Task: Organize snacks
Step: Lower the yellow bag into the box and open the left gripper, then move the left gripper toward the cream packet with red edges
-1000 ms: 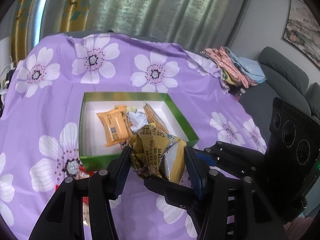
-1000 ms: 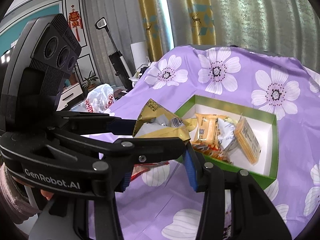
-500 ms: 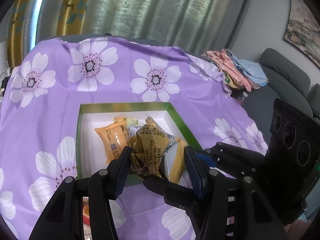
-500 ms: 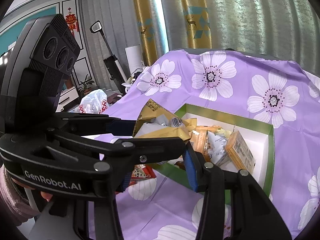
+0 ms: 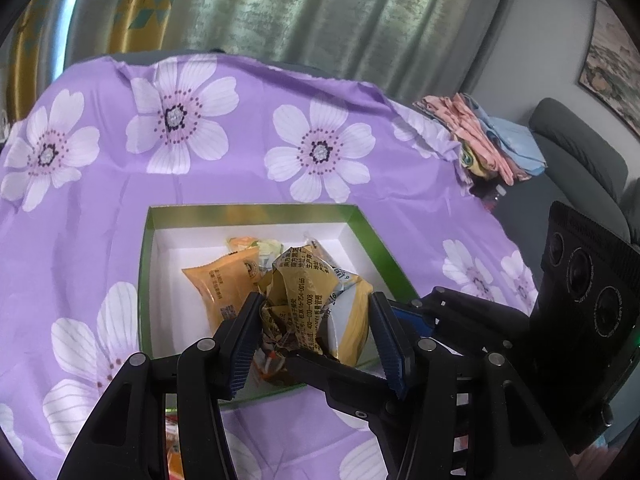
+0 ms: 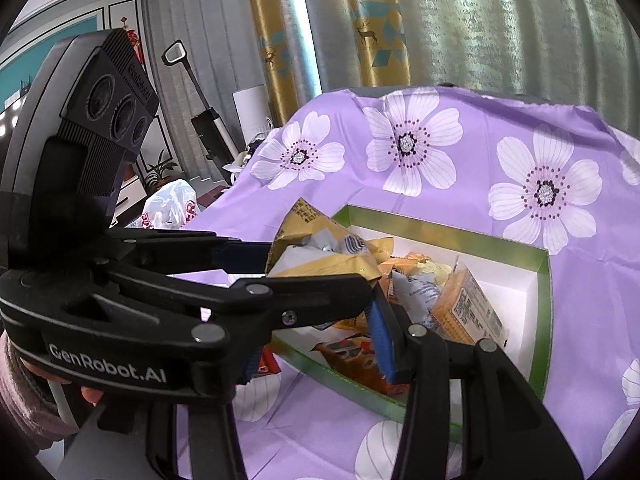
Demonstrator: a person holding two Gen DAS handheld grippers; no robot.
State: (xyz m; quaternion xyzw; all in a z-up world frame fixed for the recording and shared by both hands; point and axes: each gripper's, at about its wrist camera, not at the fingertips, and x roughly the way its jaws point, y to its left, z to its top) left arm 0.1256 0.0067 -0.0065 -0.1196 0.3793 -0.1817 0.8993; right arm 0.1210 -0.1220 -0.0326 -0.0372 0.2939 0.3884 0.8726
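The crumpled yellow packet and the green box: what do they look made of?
The crumpled yellow packet: likely thin plastic or foil-lined film, glossy, holding sharp creases. The green box: probably printed cardboard, with thin straight walls, satin green outside and matte white inside.

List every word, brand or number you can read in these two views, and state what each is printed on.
"GenRobot.AI": white lettering on the black plastic left gripper, seen in the right wrist view.
"400-": start of a number on the crumpled yellow foil snack packet; the remaining digits and characters are too creased to read.
Print on the orange snack packets in the green-rimmed cardboard box: too small.
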